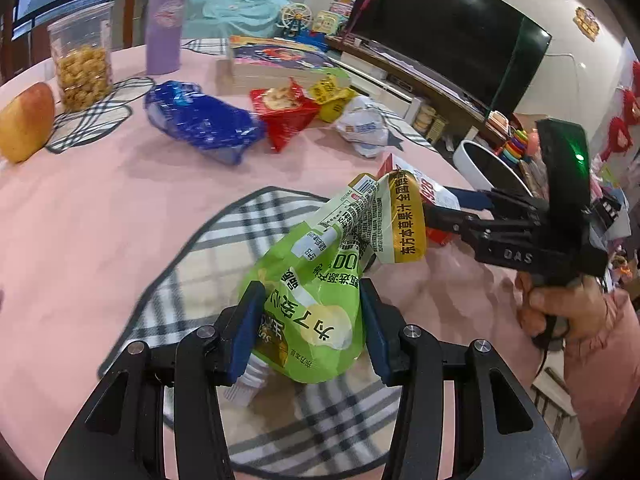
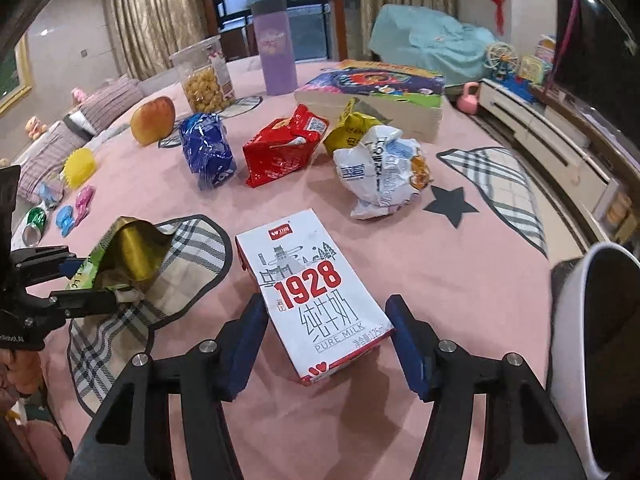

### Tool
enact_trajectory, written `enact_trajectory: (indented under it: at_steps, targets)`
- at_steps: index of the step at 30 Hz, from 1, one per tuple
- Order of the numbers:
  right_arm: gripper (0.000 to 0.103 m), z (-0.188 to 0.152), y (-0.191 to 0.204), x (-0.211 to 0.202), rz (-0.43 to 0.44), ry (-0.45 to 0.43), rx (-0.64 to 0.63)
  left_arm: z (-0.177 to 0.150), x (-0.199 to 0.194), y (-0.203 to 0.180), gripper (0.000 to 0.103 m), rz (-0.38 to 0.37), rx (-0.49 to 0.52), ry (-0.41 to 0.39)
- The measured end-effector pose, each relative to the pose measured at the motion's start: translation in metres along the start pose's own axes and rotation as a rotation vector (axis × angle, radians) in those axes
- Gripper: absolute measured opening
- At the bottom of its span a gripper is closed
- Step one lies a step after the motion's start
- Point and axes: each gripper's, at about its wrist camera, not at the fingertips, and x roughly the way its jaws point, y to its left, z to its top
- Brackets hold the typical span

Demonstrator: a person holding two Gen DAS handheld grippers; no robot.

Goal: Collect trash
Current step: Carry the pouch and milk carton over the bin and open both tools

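left claw [image 1: 306,328] clamped on green juice pouch [image 1: 320,280], lifted over near plaid patch | right claw [image 2: 326,340] apart around milk carton [image 2: 314,292] lying on pink-clothed bench [image 2: 460,280] | white bin [image 2: 596,352] right | TV [image 1: 448,36] far

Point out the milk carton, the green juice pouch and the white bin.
milk carton [image 2: 316,296]: right wrist view, printed front face.
green juice pouch [image 1: 316,304]: left wrist view, lower body.
white bin [image 2: 568,320]: right wrist view, outer wall.
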Motion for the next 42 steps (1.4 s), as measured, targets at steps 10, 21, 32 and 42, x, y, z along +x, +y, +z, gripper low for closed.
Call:
enact_trajectory:
  at_steps: [10,21,32,42]
  targets:
    - [0.061,-0.039,-0.042,-0.055,-0.011,-0.089,0.294,0.014,0.018,-0.053,0.046,-0.043,0.065,0.006]
    - [0.061,-0.061,-0.083,-0.113,-0.100,-0.162,0.405,0.037,0.041,-0.119,0.046,-0.091,0.156,0.011]
    - [0.061,-0.071,-0.131,-0.138,-0.200,-0.192,0.479,0.059,0.063,-0.172,0.046,-0.112,0.235,0.026]
    - [0.061,-0.076,-0.167,-0.141,-0.239,-0.196,0.538,0.077,0.086,-0.210,0.046,-0.084,0.311,0.050]
